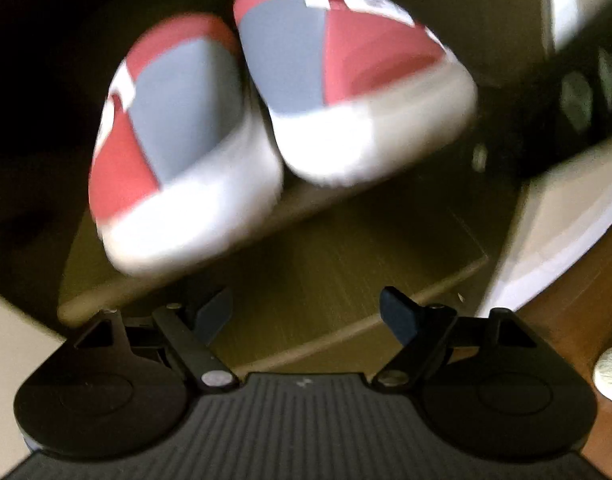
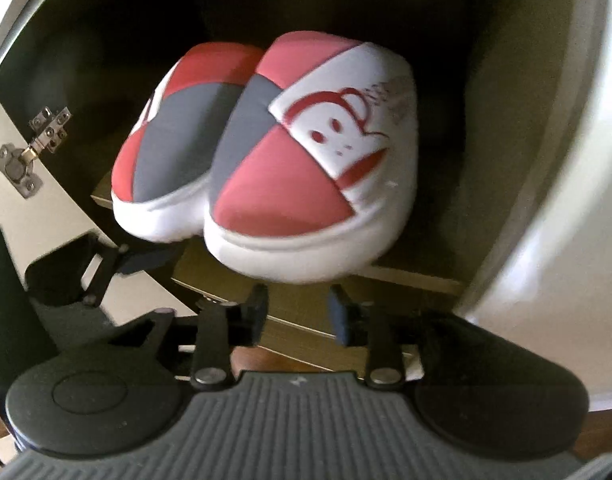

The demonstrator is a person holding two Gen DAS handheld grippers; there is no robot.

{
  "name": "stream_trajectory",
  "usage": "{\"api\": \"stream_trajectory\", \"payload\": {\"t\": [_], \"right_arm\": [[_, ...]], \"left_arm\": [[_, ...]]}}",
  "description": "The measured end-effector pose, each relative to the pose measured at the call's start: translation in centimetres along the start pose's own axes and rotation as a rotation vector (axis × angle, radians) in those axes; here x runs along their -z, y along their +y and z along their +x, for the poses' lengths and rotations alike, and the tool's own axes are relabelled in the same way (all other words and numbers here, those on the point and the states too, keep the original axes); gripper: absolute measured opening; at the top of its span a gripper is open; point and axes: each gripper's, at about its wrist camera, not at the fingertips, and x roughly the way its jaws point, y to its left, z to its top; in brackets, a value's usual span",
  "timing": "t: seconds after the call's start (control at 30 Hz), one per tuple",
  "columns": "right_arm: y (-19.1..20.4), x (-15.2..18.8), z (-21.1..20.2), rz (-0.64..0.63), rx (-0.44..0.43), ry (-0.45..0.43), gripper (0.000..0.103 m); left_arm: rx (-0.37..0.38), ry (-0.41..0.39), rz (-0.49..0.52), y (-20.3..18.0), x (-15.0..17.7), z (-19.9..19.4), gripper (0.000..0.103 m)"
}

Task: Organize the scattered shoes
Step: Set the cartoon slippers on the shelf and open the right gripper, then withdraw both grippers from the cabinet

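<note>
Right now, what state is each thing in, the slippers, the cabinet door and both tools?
Left slipper: on the shelf, upright, beside its pair.
Right slipper: on the shelf, toe overhanging the edge.
Cabinet door: open.
Left tool: open, empty.
Right tool: open, empty.

Two red, grey and white slippers [image 2: 266,160] are set side by side, touching, on the cabinet shelf [image 2: 406,276].
</note>
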Motion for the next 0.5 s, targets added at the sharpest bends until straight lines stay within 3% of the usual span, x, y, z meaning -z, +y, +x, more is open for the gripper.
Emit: {"api": "stream_trajectory", "payload": {"t": [0.07, 0.13, 0.27, 0.33, 0.4, 0.5], "right_arm": [[-0.7, 0.8, -0.9, 0.010, 0.002, -0.006, 0.039], [-1.5, 1.6, -2.9, 0.012, 0.021, -0.019, 0.045], [-2.5, 4.3, -8.1, -0.009, 0.104, -0.093, 0.061], [-2.2, 5.0, -9.4, -0.022, 0.131, -0.123, 0.066], [-2.0, 5.9, -11.2, -0.026, 0.165, -0.138, 0.070], [-1.5, 7.1, -13.8, -0.015, 0.214, -0.164, 0.070]], "left_arm": [[-0.004, 0.021, -0.049, -0.5, 2.0, -1.4, 0.083], [-0.006, 0.097, -0.121, -0.9, 3.7, -2.9, 0.083], [-0.046, 0.196, -0.283, -1.4, 6.1, -7.0, 0.083], [-0.051, 0.214, -0.387, -0.7, 4.5, -8.3, 0.083], [-0.062, 0.228, -0.460, -1.2, -3.5, -8.0, 0.083], [-0.083, 0.223, -0.545, -2.6, -5.8, -12.1, 0.083]]}}
